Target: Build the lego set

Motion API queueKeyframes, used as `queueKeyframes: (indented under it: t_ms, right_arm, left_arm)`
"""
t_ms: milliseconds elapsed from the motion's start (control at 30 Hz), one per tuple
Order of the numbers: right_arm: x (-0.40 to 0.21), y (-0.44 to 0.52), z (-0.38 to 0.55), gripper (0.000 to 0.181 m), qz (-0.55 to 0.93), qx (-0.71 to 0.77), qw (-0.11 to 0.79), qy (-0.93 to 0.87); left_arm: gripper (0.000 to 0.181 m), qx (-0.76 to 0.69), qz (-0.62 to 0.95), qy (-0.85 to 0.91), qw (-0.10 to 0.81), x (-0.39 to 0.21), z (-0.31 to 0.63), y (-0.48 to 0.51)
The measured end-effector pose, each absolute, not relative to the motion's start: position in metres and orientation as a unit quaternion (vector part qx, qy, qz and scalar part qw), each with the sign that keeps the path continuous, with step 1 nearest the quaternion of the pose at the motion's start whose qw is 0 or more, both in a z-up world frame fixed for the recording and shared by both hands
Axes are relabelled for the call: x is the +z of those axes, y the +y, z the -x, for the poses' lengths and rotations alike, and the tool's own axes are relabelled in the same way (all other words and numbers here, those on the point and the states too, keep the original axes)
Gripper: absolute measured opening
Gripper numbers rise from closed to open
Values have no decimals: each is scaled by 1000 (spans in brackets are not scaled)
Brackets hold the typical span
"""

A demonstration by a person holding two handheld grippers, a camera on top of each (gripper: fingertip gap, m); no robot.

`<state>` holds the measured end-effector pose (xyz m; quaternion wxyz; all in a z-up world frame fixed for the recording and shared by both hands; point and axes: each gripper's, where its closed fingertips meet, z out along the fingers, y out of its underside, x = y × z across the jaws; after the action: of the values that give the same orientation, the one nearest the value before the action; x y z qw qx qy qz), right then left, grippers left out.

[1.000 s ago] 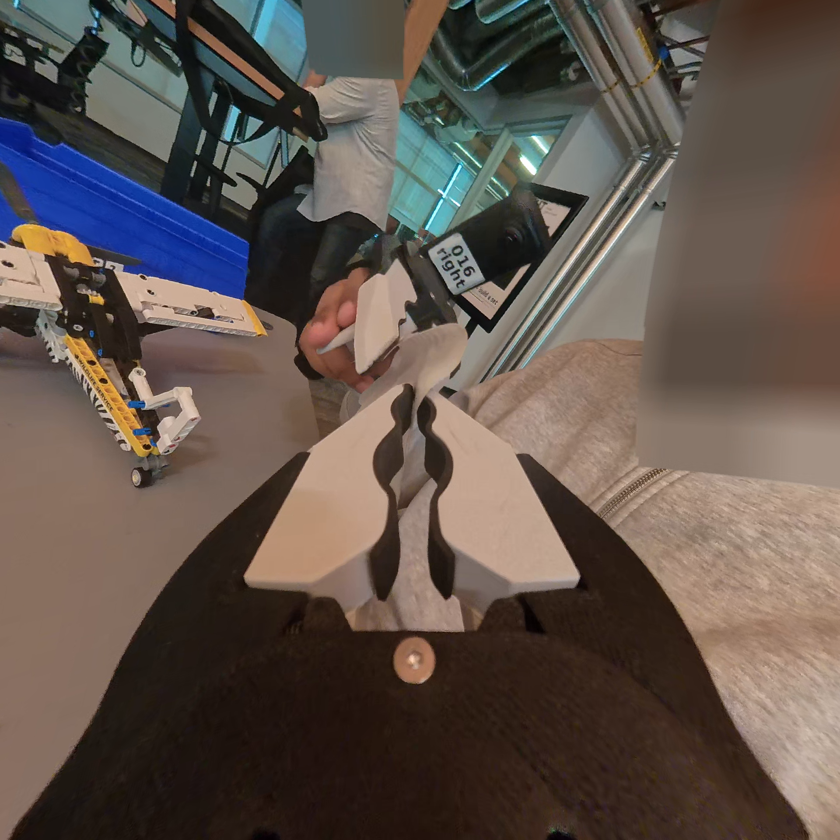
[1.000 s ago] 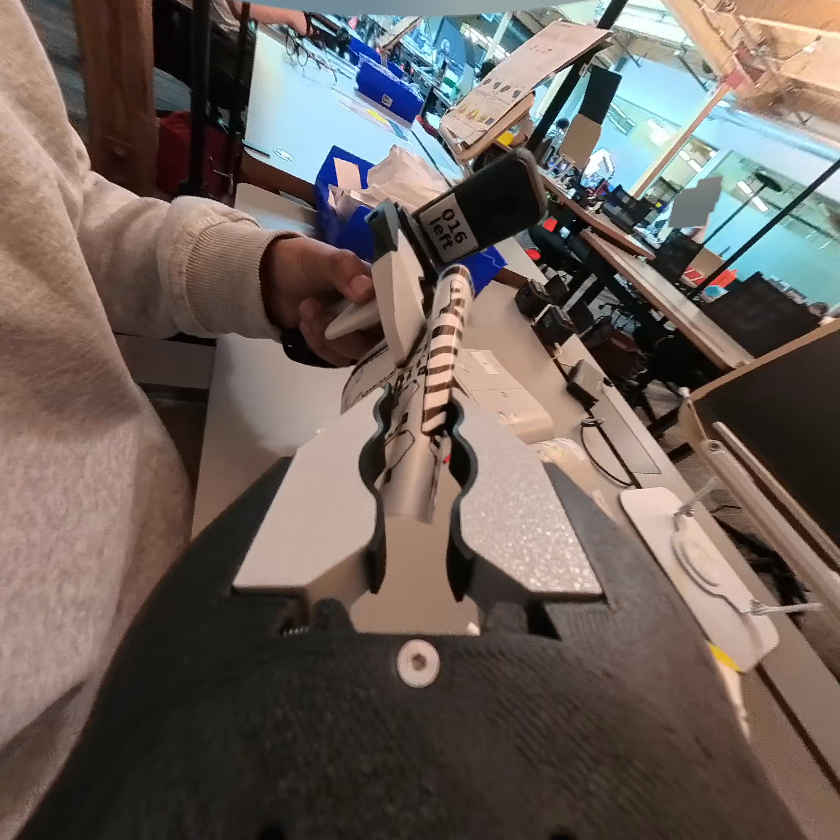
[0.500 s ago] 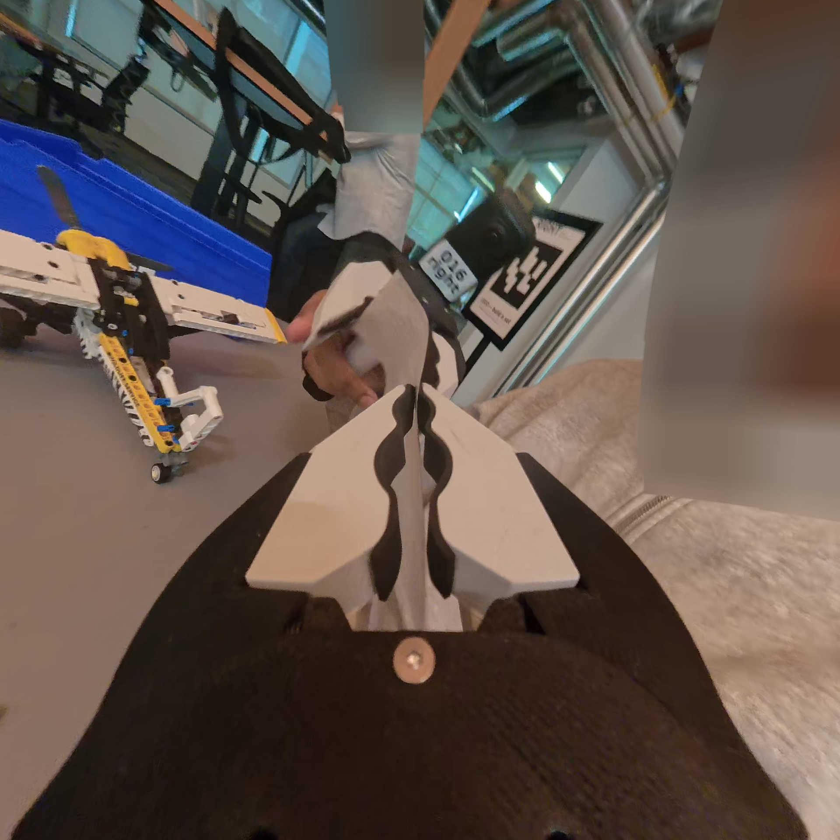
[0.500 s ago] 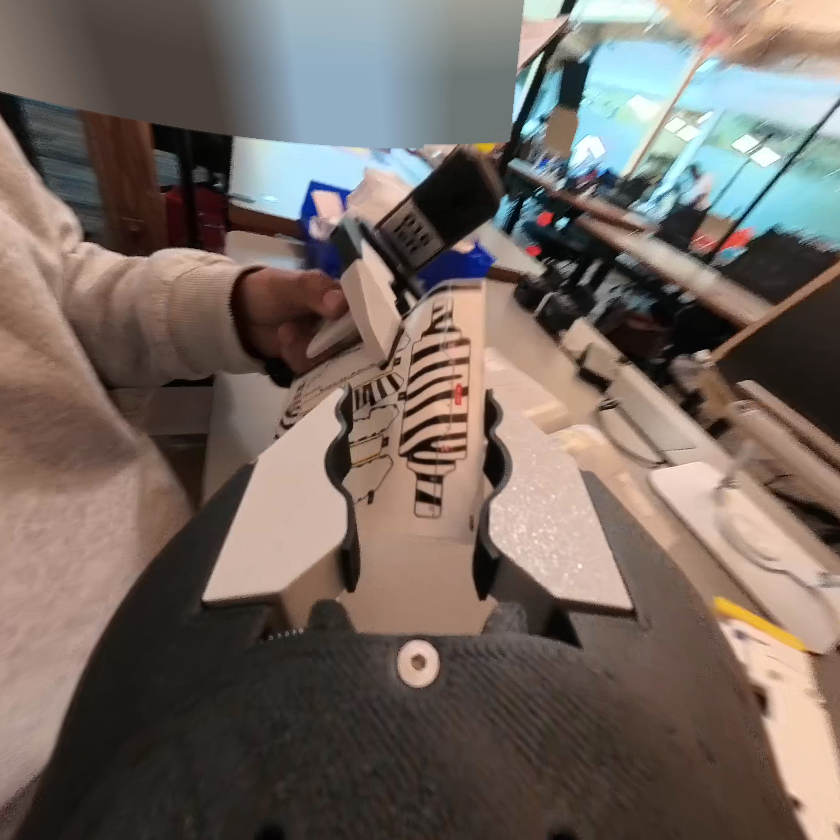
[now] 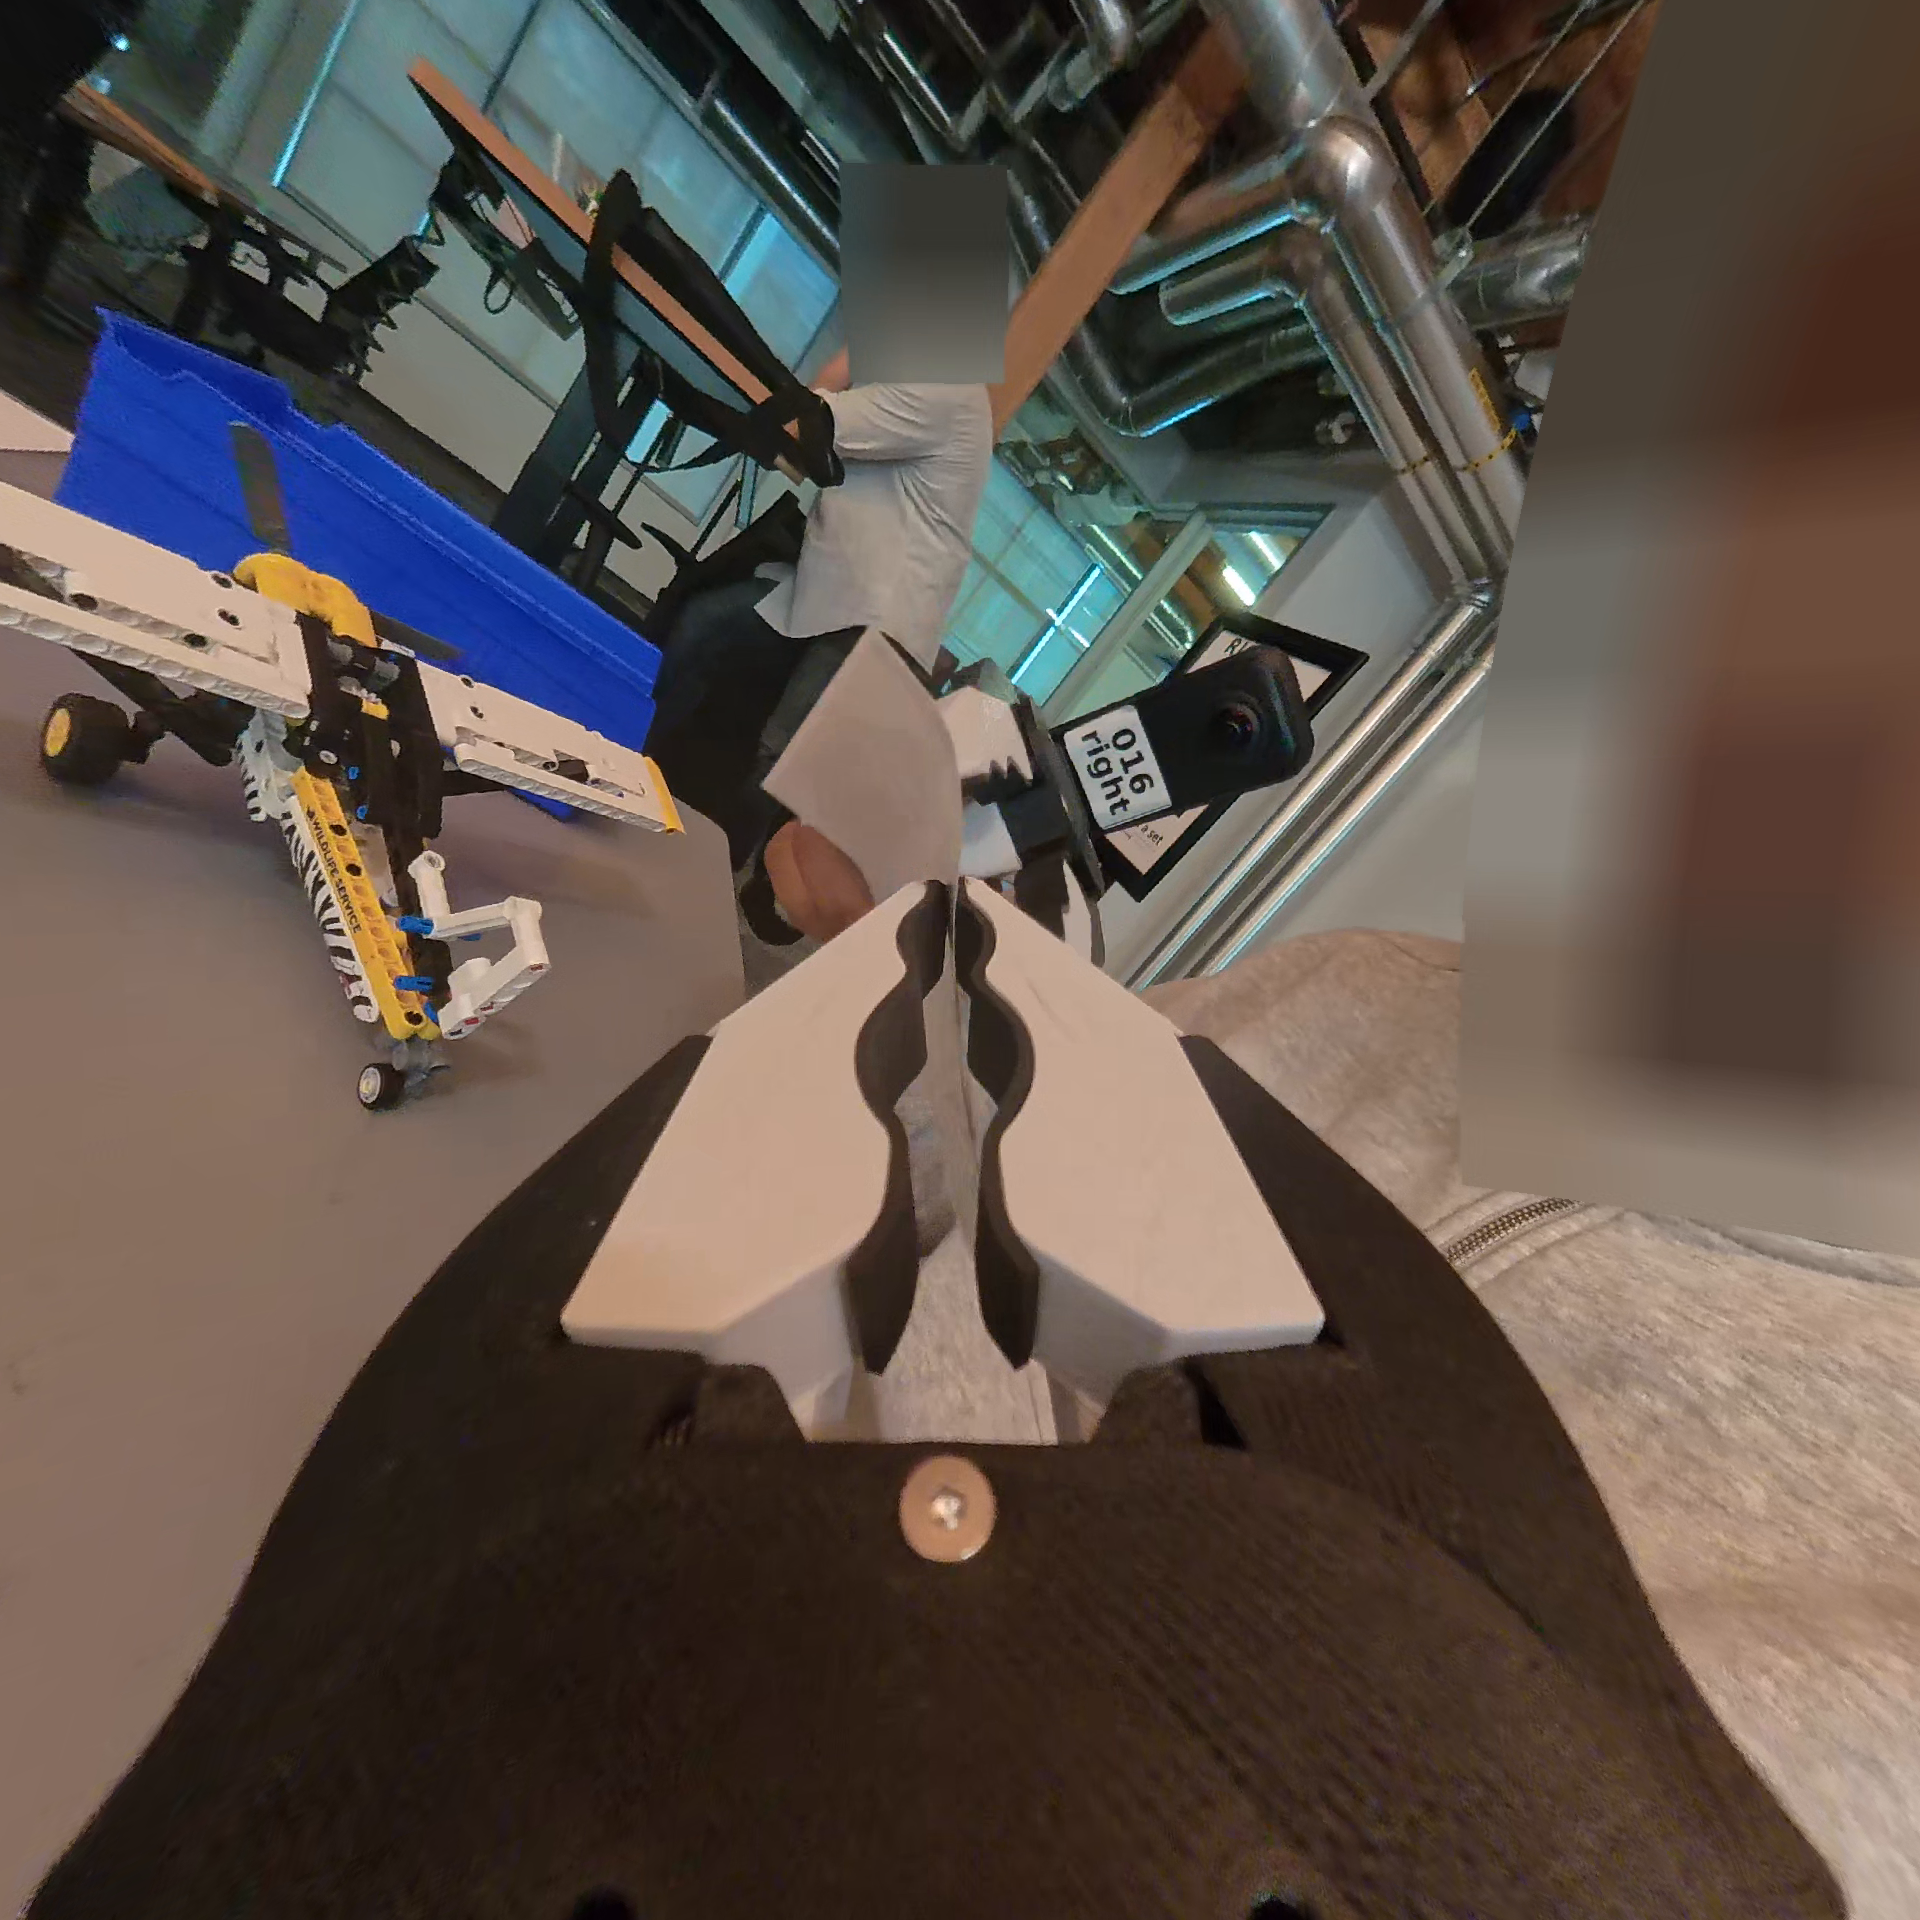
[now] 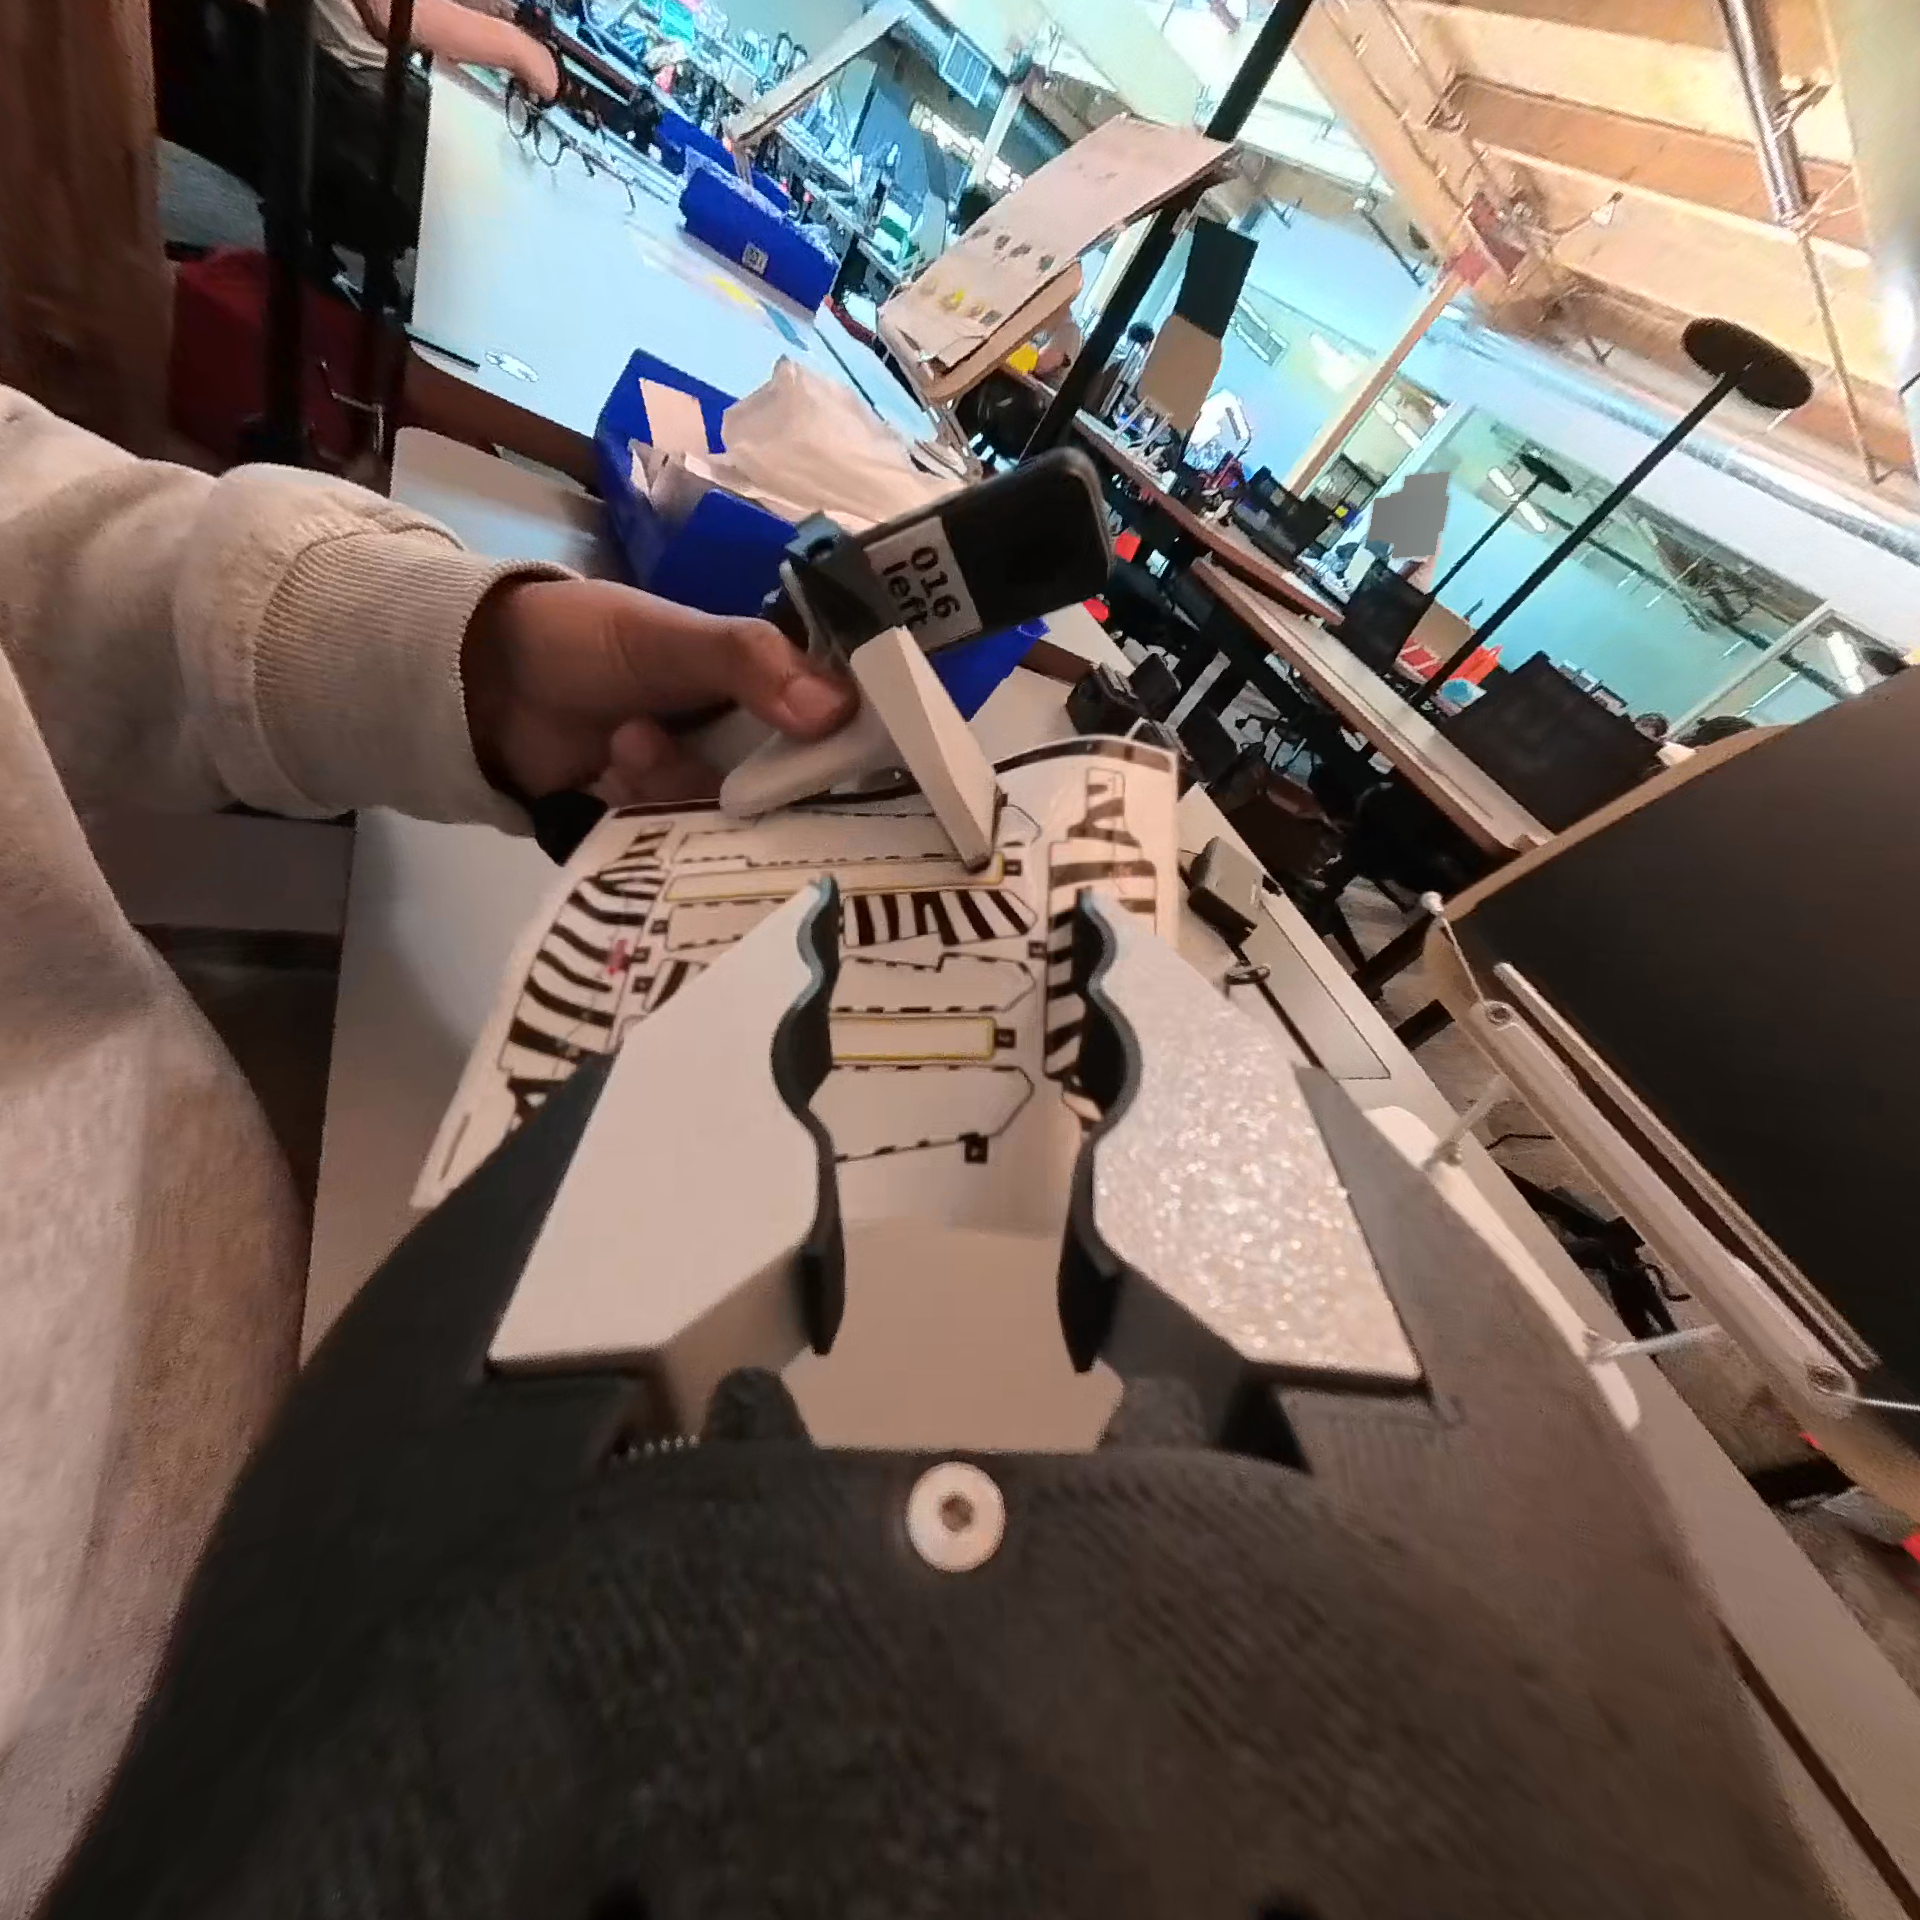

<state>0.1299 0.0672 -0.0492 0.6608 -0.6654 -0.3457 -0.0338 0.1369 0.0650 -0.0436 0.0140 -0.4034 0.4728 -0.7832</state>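
A white sticker sheet with zebra-stripe stickers (image 6: 914, 987) hangs in the air in front of me. My left gripper (image 5: 951, 896) is shut on its edge; in the left wrist view the sheet (image 5: 873, 769) stands edge-on between the fingers. In the right wrist view the left gripper (image 6: 977, 847) pinches the sheet's top. My right gripper (image 6: 954, 909) is open, its fingers spread in front of the sheet and not closed on it. The part-built white, yellow and black lego plane (image 5: 343, 748) sits on the grey table (image 5: 208, 1195) to the left.
A blue bin (image 5: 364, 540) stands behind the plane. Another blue bin with papers (image 6: 707, 520) is on the white table. A person (image 5: 883, 499) sits beyond the table edge. A black panel (image 6: 1714, 987) and cables are on the right. My left and right fingertips are right by each other.
My right gripper has opened and let go of the sticker sheet. My left gripper has shut on the sheet, which now faces the right wrist view flat-on.
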Motion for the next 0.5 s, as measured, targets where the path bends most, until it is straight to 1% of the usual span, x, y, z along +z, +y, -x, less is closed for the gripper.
queueKeyframes:
  t_ms: [167,500]
  right_arm:
    - [-50,67,-128,34,669,-28,657,-346]
    - [-44,57,-119,38,665,68,664,-336]
  left_arm:
    - [0,-786,391,478,17,-40,-134,62]
    - [0,-791,339,509,15,-35,-125,48]
